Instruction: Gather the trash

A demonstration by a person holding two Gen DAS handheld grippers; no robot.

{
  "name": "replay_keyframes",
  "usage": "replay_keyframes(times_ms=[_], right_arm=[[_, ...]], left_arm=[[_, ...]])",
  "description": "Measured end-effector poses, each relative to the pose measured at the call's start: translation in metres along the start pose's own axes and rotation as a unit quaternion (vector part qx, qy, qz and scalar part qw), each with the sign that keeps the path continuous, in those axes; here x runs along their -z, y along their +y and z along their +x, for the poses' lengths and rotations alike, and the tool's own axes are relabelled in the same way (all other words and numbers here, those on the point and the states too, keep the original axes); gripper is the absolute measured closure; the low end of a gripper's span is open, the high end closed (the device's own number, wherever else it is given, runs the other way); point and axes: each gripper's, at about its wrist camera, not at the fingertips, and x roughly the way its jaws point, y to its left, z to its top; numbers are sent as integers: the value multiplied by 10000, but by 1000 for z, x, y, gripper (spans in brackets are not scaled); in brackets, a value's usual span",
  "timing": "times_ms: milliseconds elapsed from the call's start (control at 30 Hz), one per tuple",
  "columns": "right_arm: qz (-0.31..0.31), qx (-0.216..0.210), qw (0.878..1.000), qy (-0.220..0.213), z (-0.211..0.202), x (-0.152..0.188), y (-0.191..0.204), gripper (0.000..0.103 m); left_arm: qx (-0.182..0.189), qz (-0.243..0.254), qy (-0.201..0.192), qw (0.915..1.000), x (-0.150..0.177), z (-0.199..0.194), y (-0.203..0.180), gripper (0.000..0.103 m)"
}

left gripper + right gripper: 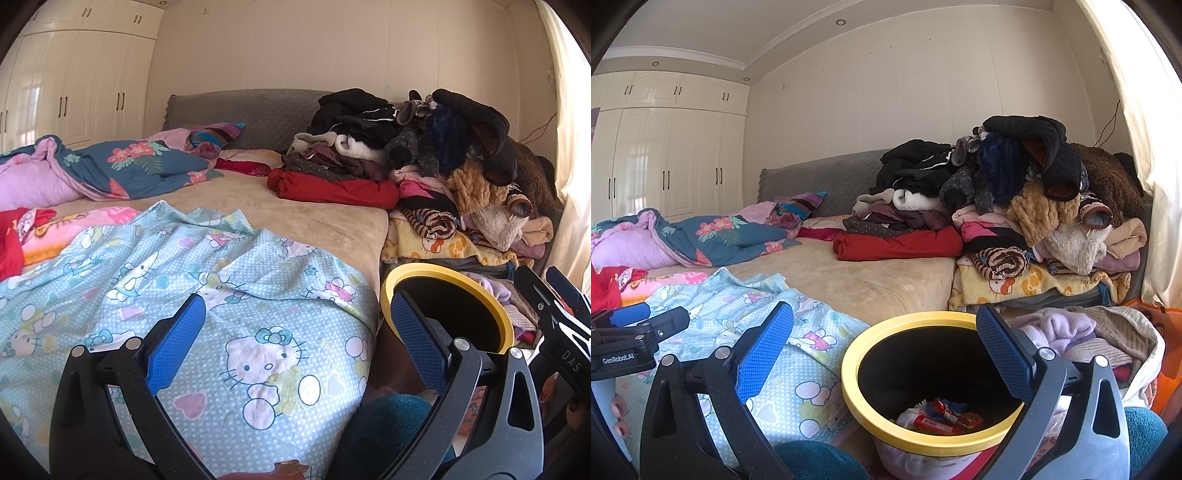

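Hovering with jaws apart and empty, the right tool [884,349] hangs over the bin [923,439] beside the bed [871,280], wrappers [942,417] inside; the left tool [297,343], also apart, could snag the sheet [221,295].

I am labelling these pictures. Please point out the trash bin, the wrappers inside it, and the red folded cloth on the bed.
trash bin [849,360]: right wrist view, on its yellow rim, left side.
wrappers [942,415]: right wrist view, on the red wrapper at the bin's bottom.
red folded cloth [901,245]: right wrist view, on its front fold.
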Motion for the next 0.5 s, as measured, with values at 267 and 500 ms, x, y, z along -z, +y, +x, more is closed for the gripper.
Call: replay_keyframes(times_ms=[267, 500], right_arm=[[-333, -1090, 9928, 380, 24, -13, 58, 6], [-1267, -3898, 8914, 1935, 54, 7, 282, 6]], left_arm=[[-433, -682, 350, 9961, -1, 0, 60, 11], [-3153, -1761, 943, 9277, 32, -47, 262, 11]])
